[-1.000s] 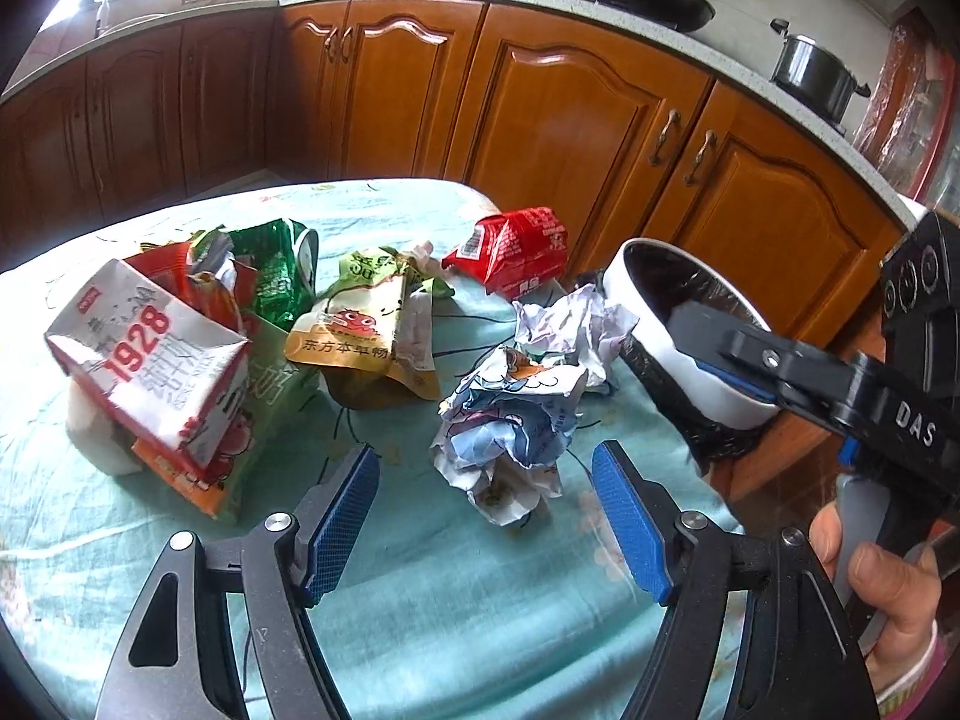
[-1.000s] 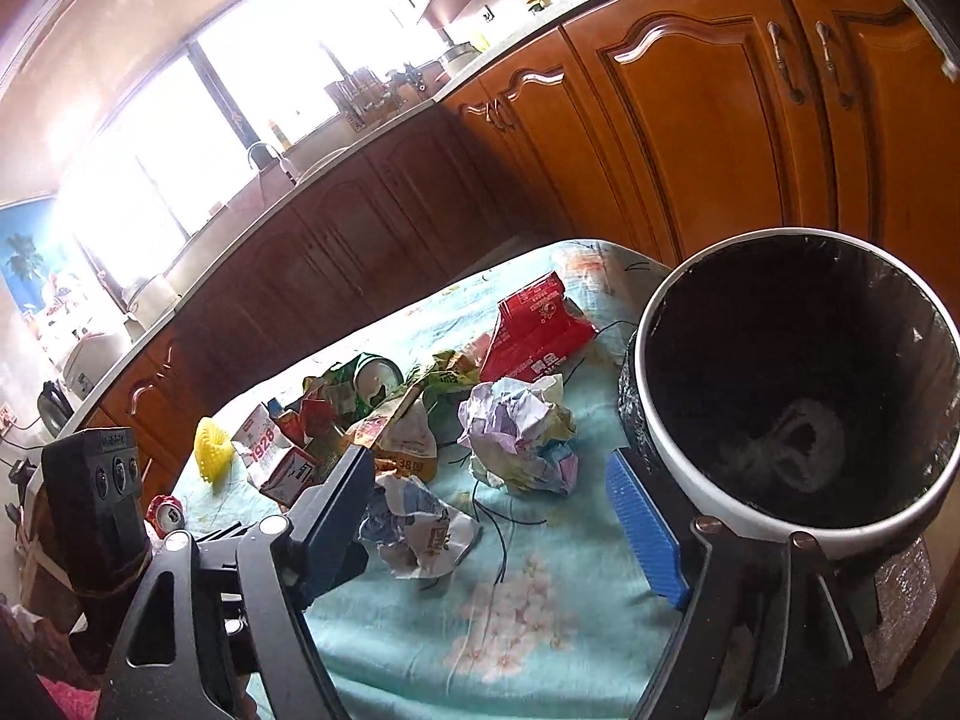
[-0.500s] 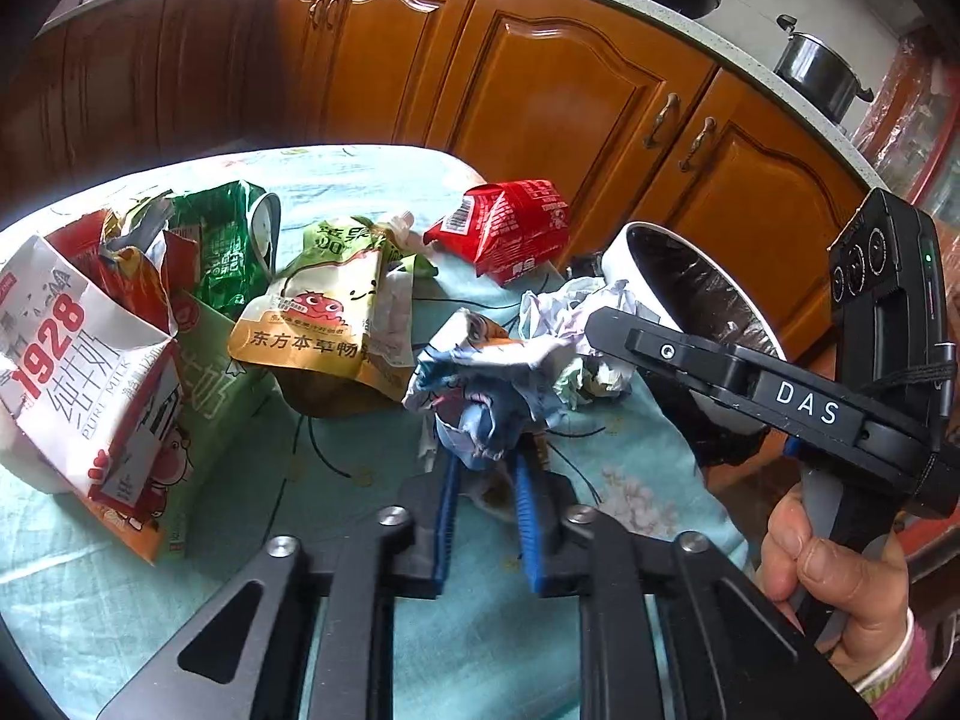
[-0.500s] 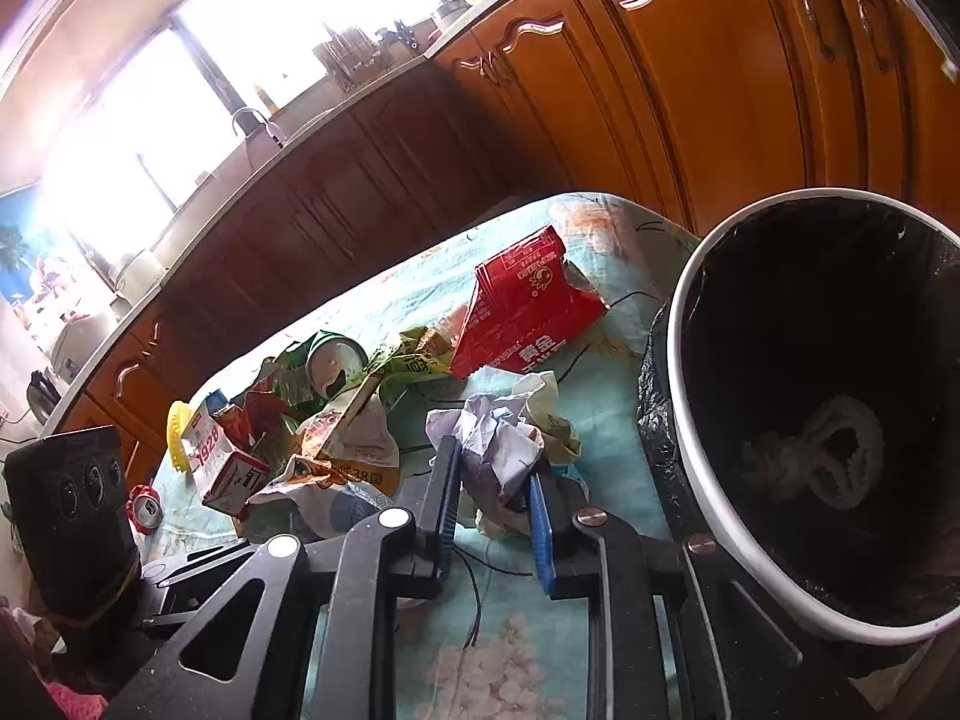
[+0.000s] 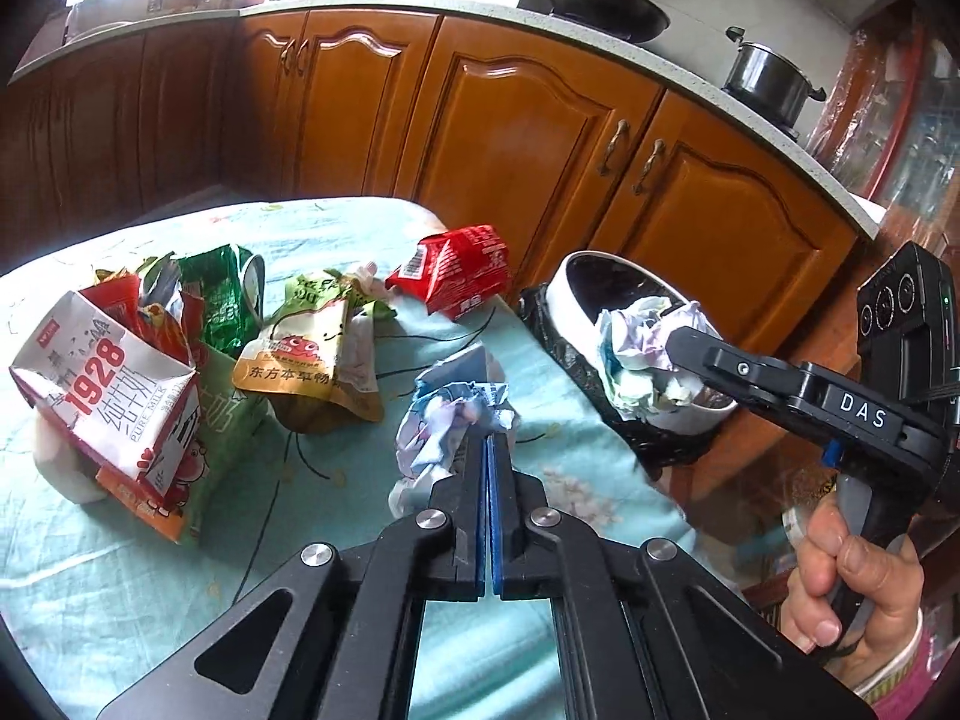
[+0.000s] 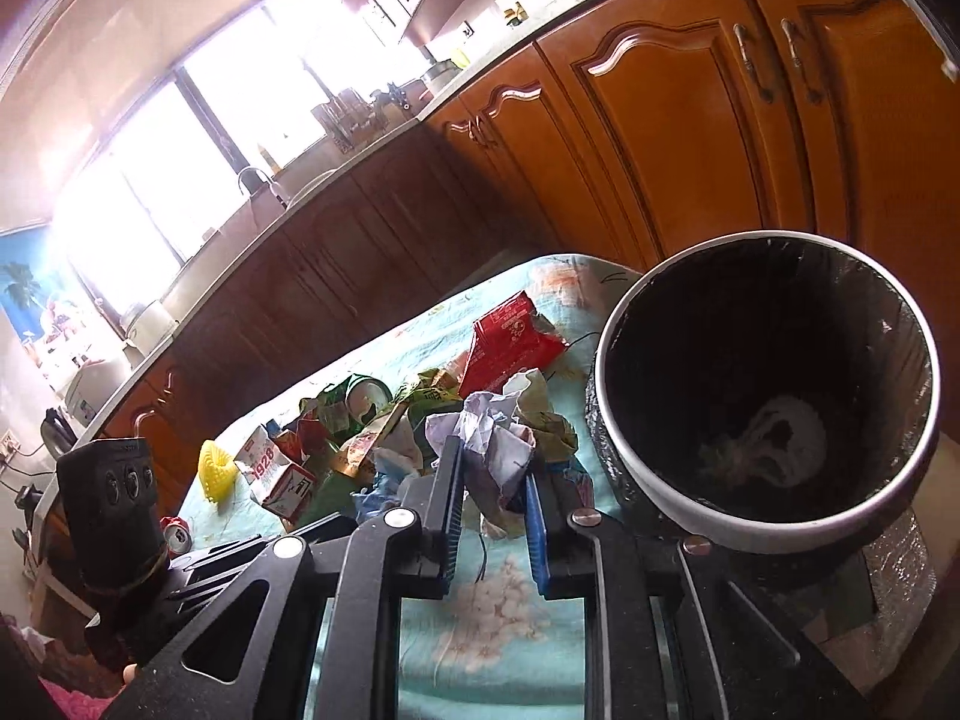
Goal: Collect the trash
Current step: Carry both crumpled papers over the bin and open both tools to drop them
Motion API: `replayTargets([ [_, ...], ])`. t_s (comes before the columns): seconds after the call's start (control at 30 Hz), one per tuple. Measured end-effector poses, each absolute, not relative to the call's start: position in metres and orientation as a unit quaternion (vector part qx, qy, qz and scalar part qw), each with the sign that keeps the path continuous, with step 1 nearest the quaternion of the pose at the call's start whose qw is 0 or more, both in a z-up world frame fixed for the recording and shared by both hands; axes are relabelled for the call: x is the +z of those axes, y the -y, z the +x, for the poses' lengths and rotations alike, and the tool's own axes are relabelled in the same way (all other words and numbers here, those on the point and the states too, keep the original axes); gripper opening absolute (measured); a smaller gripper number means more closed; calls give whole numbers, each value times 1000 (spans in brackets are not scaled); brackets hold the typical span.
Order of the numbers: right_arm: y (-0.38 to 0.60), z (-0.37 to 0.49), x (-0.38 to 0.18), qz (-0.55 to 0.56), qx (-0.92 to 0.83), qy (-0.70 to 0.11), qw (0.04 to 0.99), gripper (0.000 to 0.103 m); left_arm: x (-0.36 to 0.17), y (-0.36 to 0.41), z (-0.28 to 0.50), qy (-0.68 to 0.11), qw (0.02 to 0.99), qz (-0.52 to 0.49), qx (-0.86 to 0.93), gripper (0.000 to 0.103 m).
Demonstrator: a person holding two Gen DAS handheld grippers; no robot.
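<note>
The turquoise flower-print cloth (image 5: 150, 570) covers the surface, and wooden kitchen cabinets (image 5: 528, 138) stand behind it. At the surface's far right edge stands the round white waste bin (image 6: 660, 498), lined with a black bag, and something pale lies at its bottom.

A heap of litter lies across the cloth: a torn white milk carton printed "1928" (image 5: 108, 396) at the left, a crumpled green foil packet (image 5: 222, 300) behind it, a yellow-green snack pouch (image 5: 312, 354) in the middle, and a red carton (image 5: 462, 276) lying near the bin. In the right wrist view a small yellow ribbed object (image 6: 216, 471) sits at the far left of the heap.

The left gripper (image 5: 487, 450) has its jaws pressed together, with an edge of the crumpled blue-and-white paper ball (image 5: 450, 420) pinched at their tips; the ball sits just above the cloth, though whether it touches I cannot tell.

The right gripper (image 6: 492, 480) has its jaws narrowed around the crumpled white-and-lilac paper wad (image 6: 492, 444), both blue pads pressing its sides. In the left wrist view this wad (image 5: 642, 354) hangs in front of the bin's mouth. A hand (image 5: 852, 588) grips the handle of the right gripper.
</note>
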State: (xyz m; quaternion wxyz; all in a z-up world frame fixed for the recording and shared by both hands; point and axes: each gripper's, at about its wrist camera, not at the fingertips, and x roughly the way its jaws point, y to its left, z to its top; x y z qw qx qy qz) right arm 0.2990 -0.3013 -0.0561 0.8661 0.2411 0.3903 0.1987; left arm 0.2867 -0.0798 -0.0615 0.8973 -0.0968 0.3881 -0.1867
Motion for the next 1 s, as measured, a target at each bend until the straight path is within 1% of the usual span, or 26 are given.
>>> replayTargets([
  [0.17,321,285,-50,250,185,-380,871,18,-53,86,279,-377,903,-83,-191,0],
  [0.23,325,281,-49,250,182,-380,872,18,-55,87,282,-386,899,-82,-191,0],
  [0.3,328,277,-49,252,181,-378,872,18,-59,88,287,-398,897,-79,-178,7],
  [0.33,330,274,-48,254,182,-378,871,18,-61,89,289,-403,895,-76,-173,21],
  [0.37,331,273,-48,256,182,-378,871,18,-63,90,291,-408,895,-72,-163,45],
  [0.4,332,271,-49,257,182,-378,870,18,-66,91,294,-410,898,-67,-146,56],
  [0.43,333,270,-50,259,183,-379,869,18,-67,93,294,-407,901,-63,-135,63],
  [0.5,335,267,-53,262,181,-382,868,18,-74,97,300,-417,897,-58,-131,62],
  [0.57,336,266,-57,265,180,-385,866,18,-80,102,306,-425,894,-55,-134,59],
  [0.6,336,265,-59,267,178,-387,865,18,-82,106,309,-427,892,-53,-138,55],
  [0.67,337,264,-62,270,177,-389,863,18,-86,114,314,-433,887,-47,-149,22],
  [0.8,340,261,-62,271,175,-388,864,18,-87,120,313,-426,889,-45,-162,21],
  [1.0,352,257,-54,272,166,-376,870,18,-70,130,307,-402,896,-40,-183,21],
])
